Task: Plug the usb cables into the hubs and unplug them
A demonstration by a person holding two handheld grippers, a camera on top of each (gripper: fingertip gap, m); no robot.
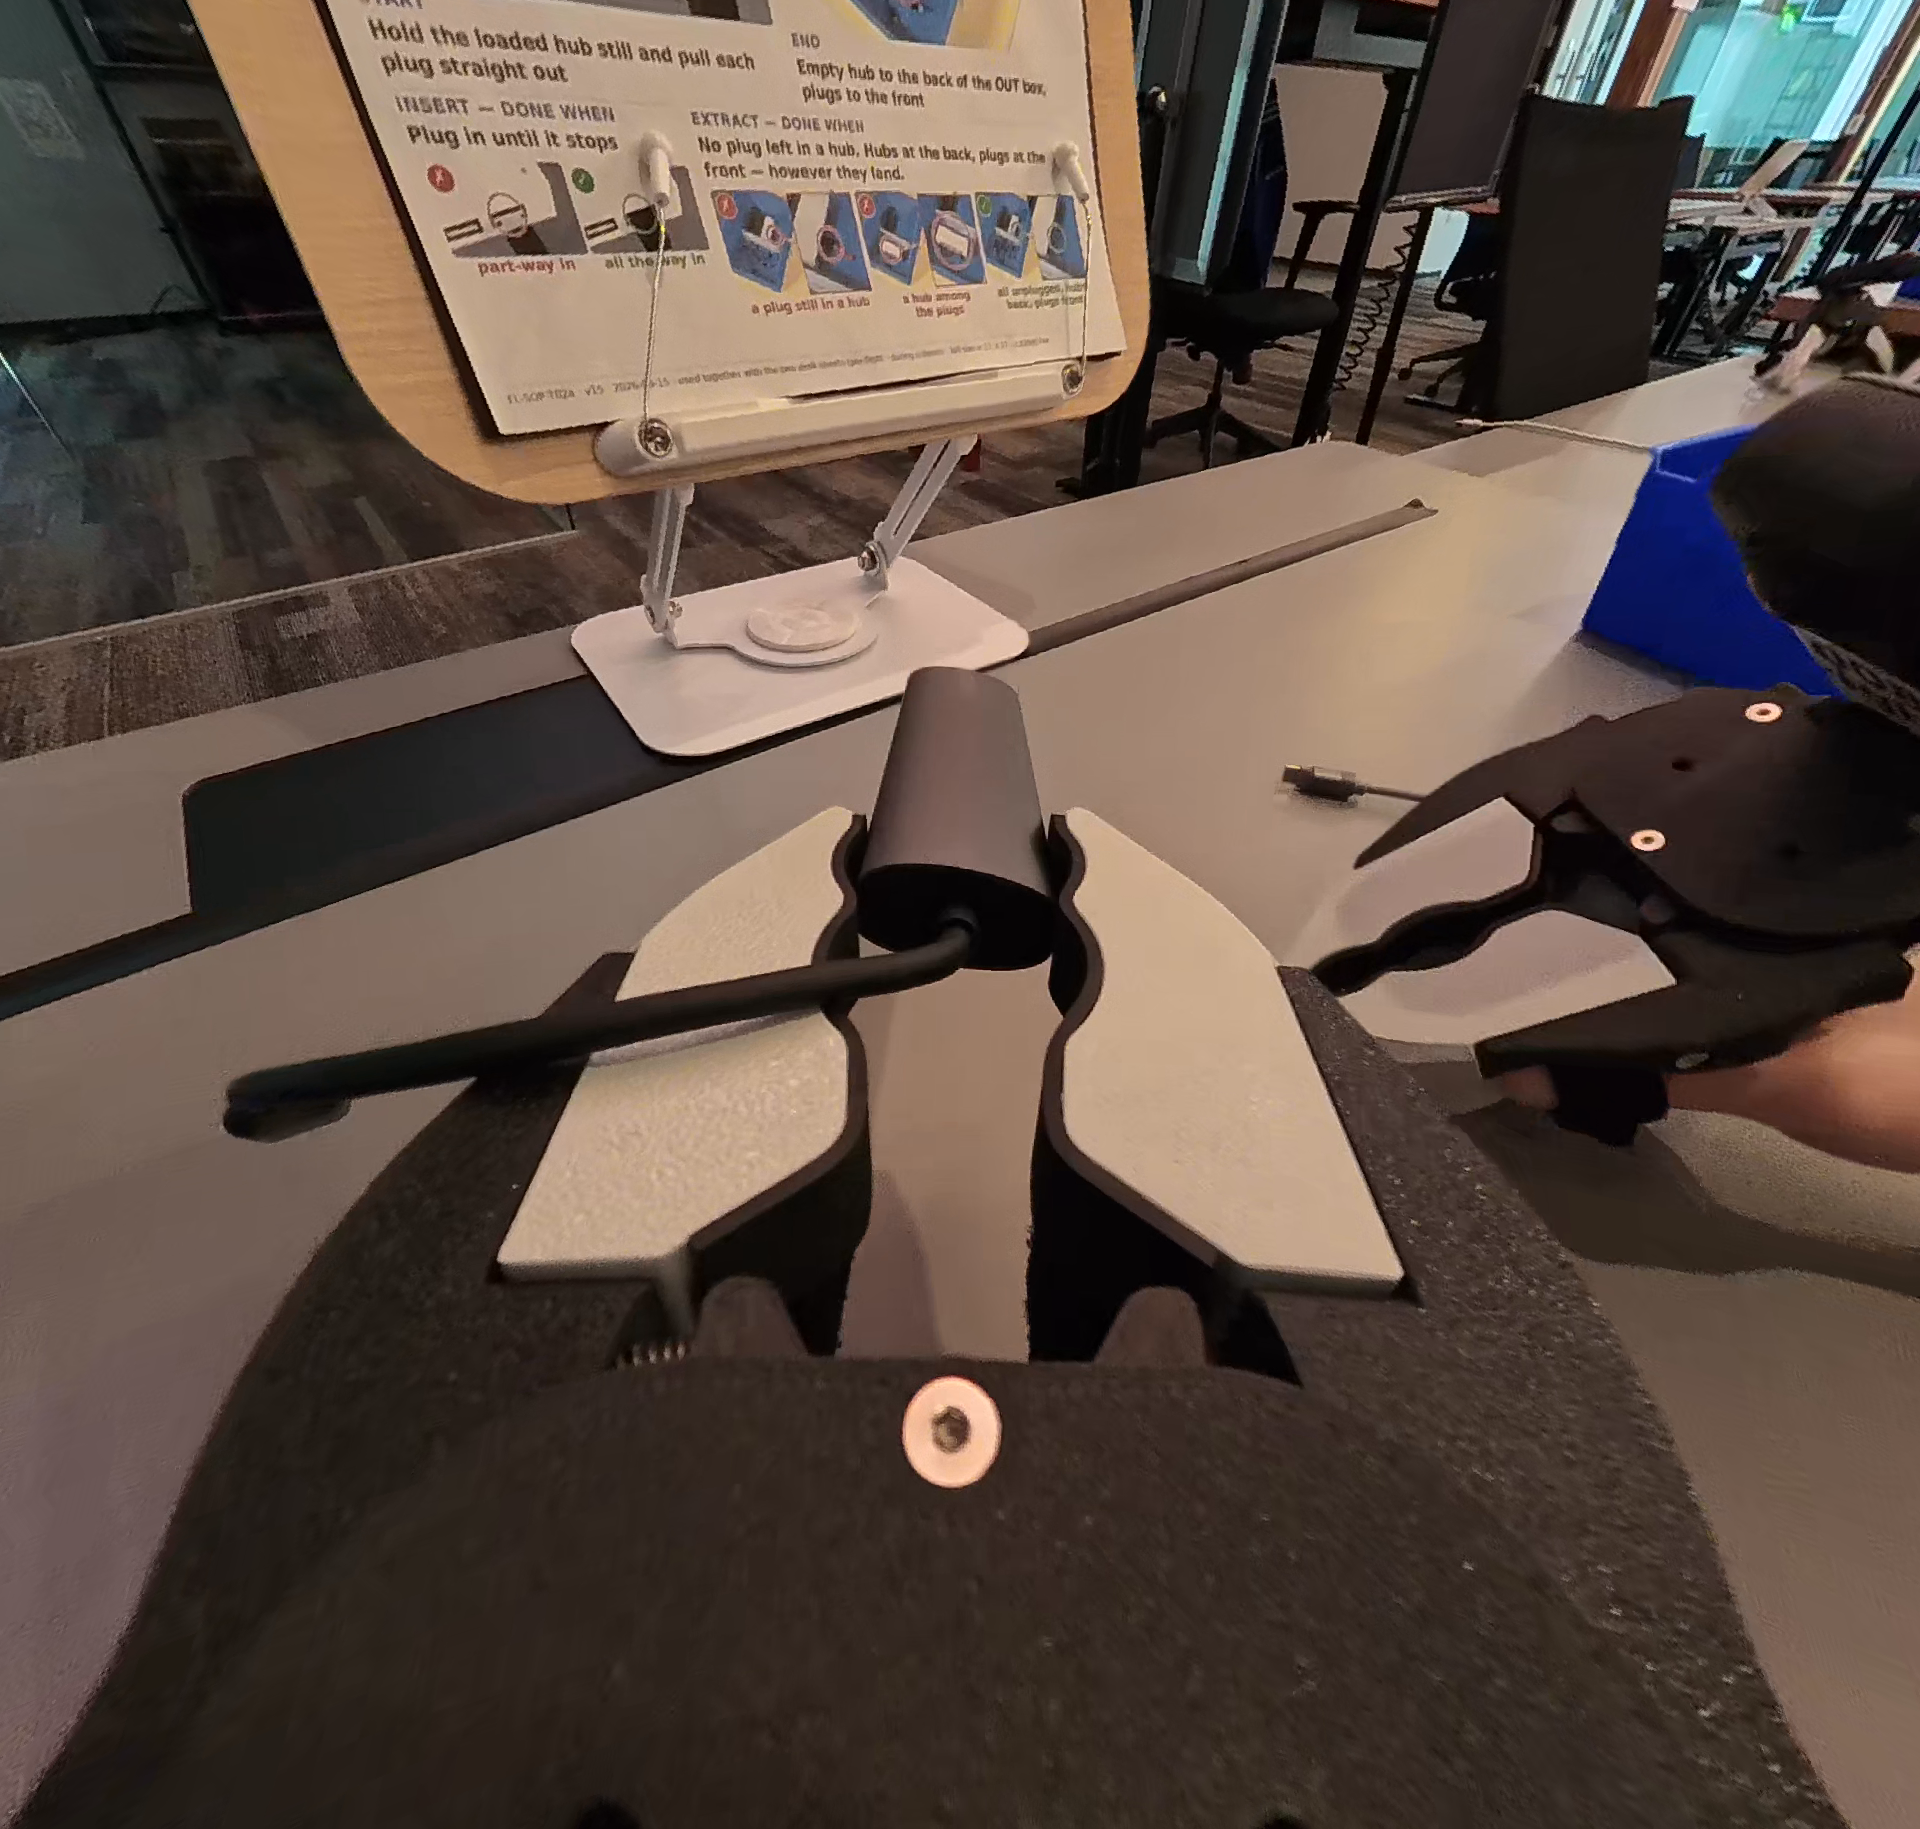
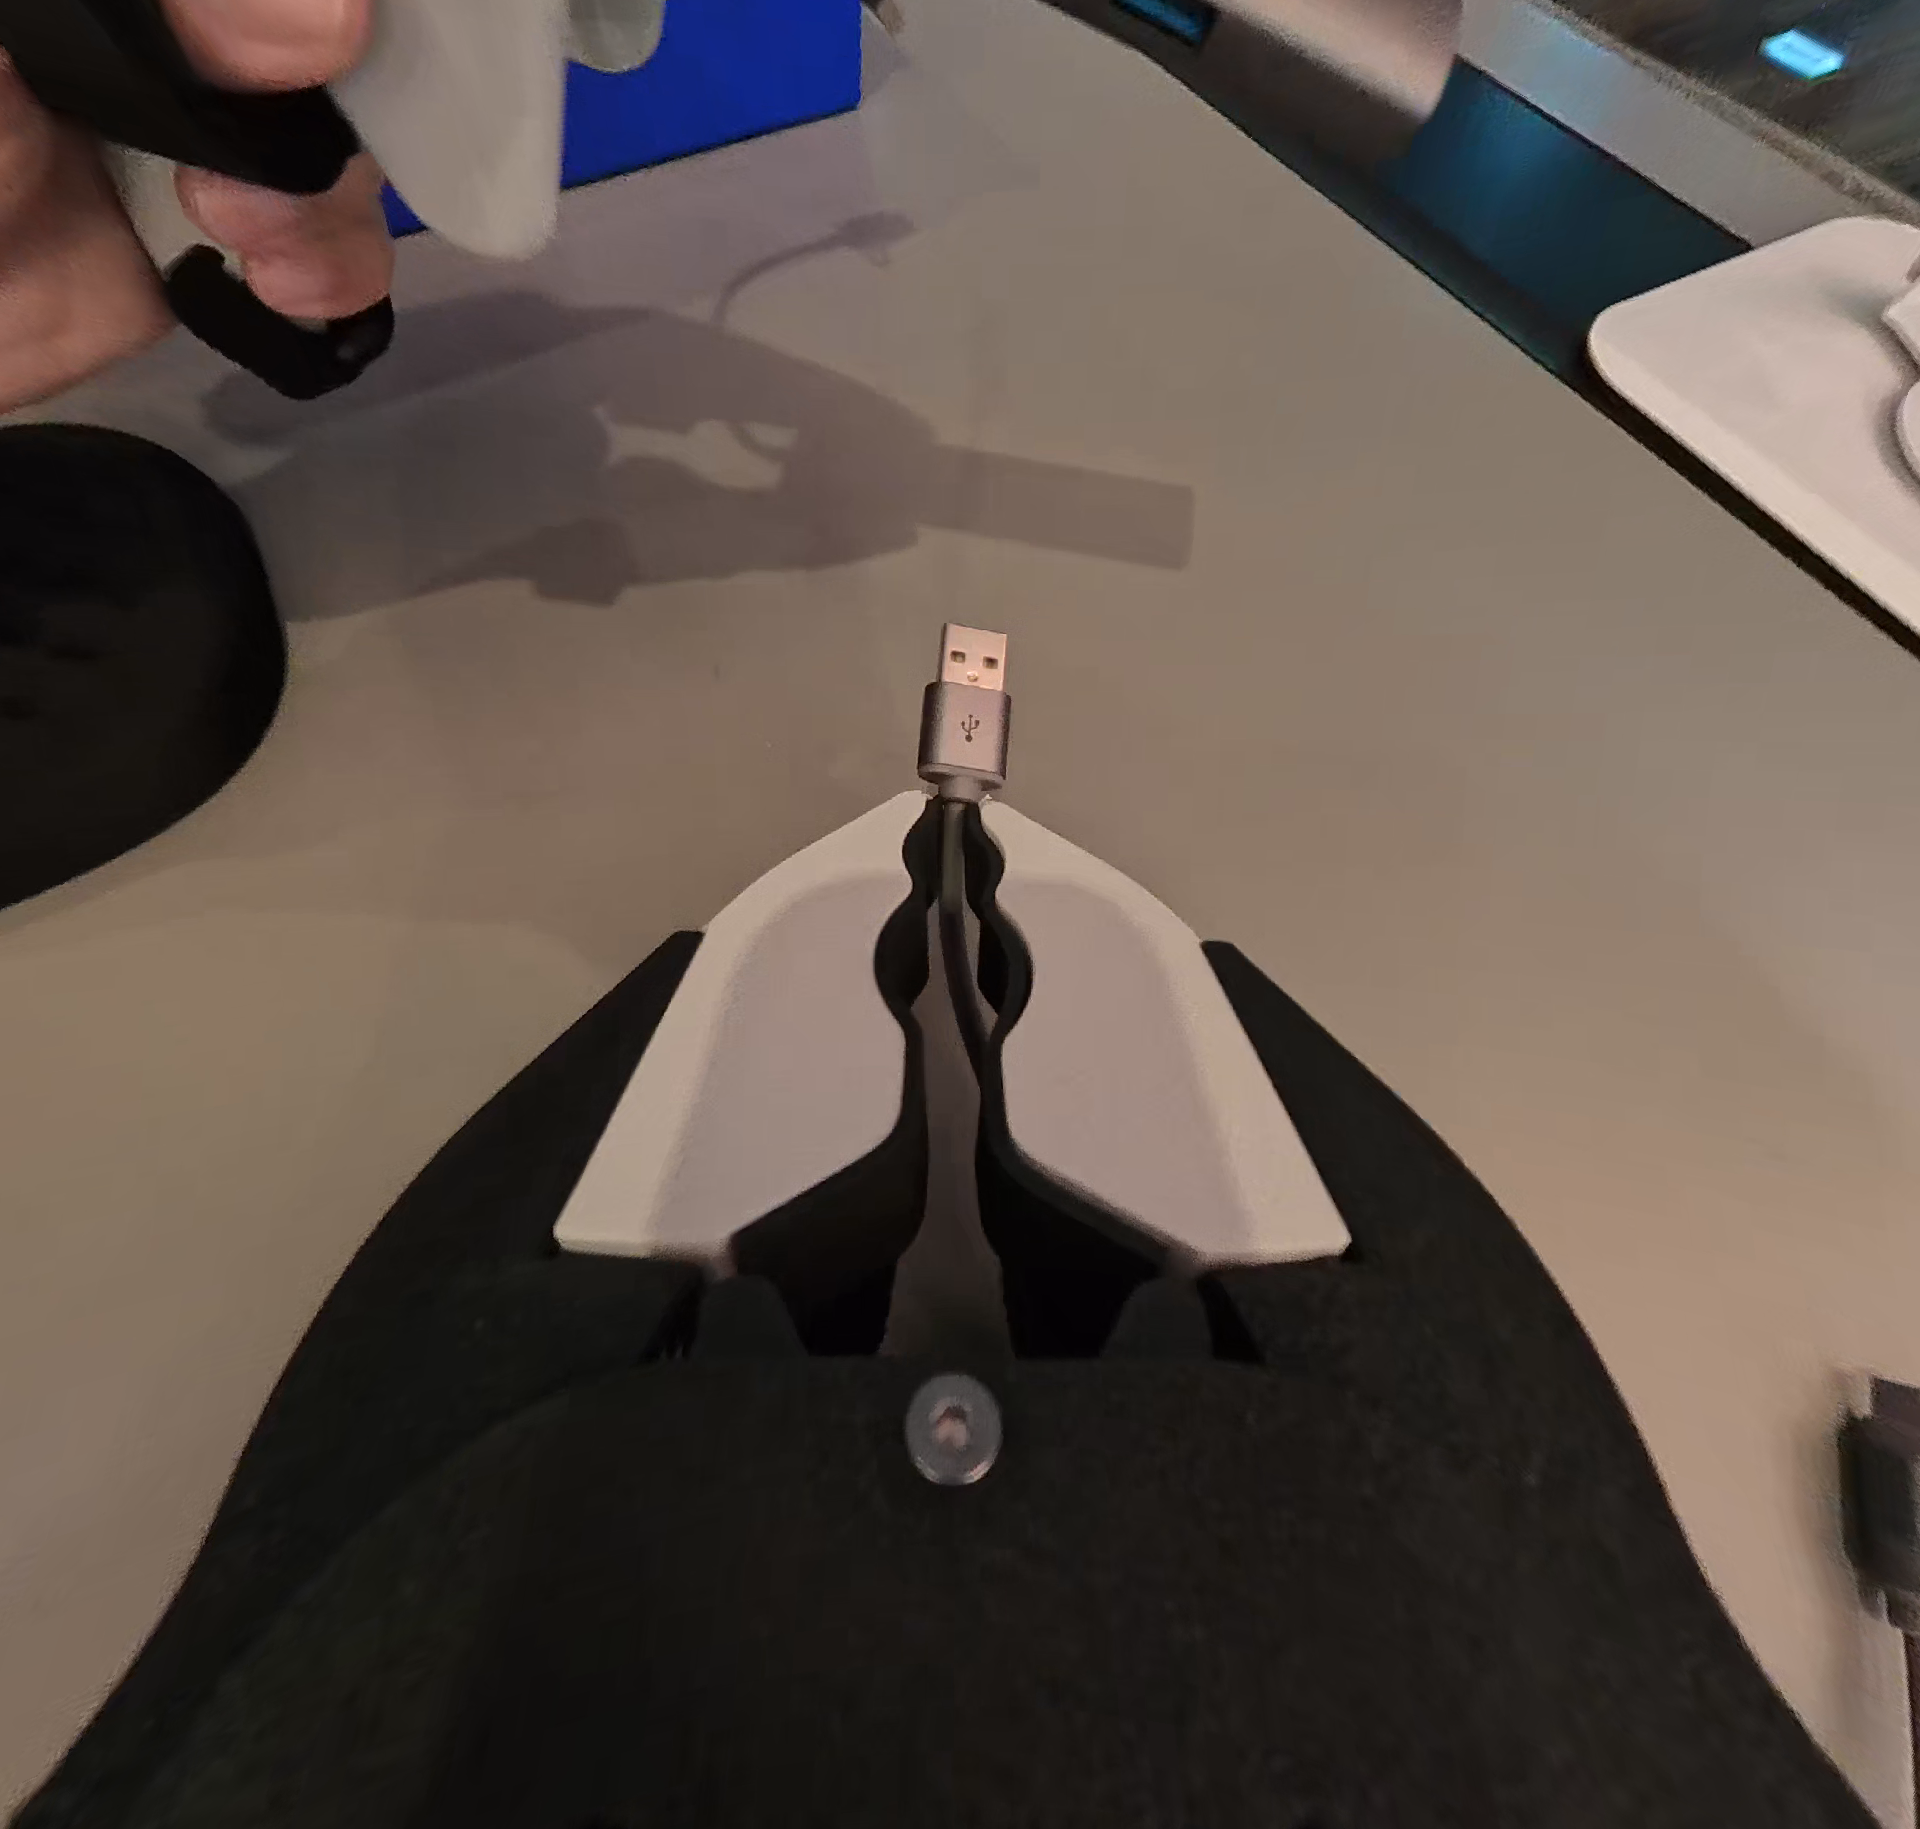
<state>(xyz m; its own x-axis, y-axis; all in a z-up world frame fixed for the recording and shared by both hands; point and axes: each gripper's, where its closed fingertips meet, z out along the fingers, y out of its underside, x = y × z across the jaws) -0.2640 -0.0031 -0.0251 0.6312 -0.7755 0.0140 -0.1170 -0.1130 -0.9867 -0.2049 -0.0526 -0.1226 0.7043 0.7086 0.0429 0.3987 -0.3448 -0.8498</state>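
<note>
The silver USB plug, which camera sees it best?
The right wrist view: the USB plug sits sharp and centred, sticking out past the right gripper, which pinches its cable. In the left wrist view it is a small sliver beyond that gripper's tips.

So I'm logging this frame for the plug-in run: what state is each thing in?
Left gripper: shut on the USB hub.
USB hub: held off the desk, own cable trailing left, visible ports empty.
Right gripper: shut on the USB cable.
USB cable: pinched just behind its plug.
USB-A plug: unplugged, pointing forward.
Second plug: loose on the desk.
</note>
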